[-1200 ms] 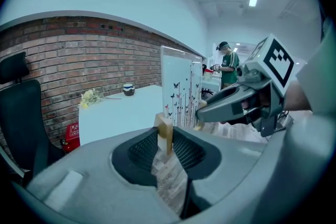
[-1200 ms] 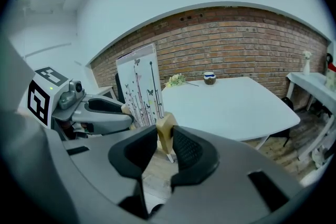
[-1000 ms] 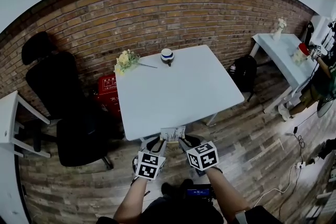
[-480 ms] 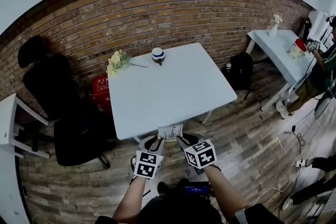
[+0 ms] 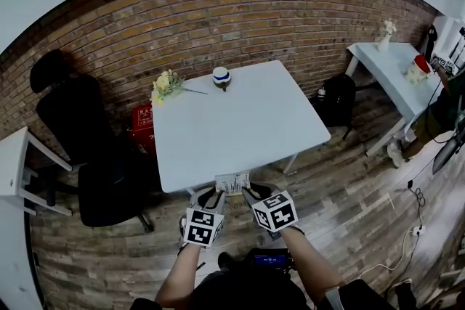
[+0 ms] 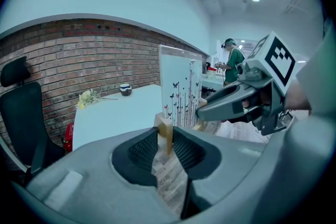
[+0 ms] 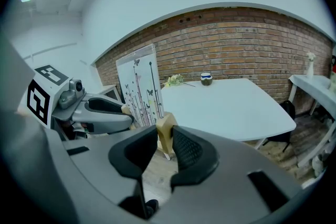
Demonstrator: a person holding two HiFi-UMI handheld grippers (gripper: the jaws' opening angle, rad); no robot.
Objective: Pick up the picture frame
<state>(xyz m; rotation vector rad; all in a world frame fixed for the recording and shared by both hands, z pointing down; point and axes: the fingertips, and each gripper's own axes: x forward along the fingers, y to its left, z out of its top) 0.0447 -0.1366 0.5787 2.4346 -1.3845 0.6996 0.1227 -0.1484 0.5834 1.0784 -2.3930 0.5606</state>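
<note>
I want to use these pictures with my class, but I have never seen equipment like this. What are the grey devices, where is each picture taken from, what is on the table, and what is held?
There is no robot: a person holds a two-jaw gripper in each hand. The wide picture comes from a camera on the person's head, looking down; the other two come from cameras riding on the left gripper and right gripper. The white table bears yellow flowers and a small cup. Both pairs of jaws are clamped on the picture frame, a clear panel printed with butterflies, held upright at the table's near edge.
</note>
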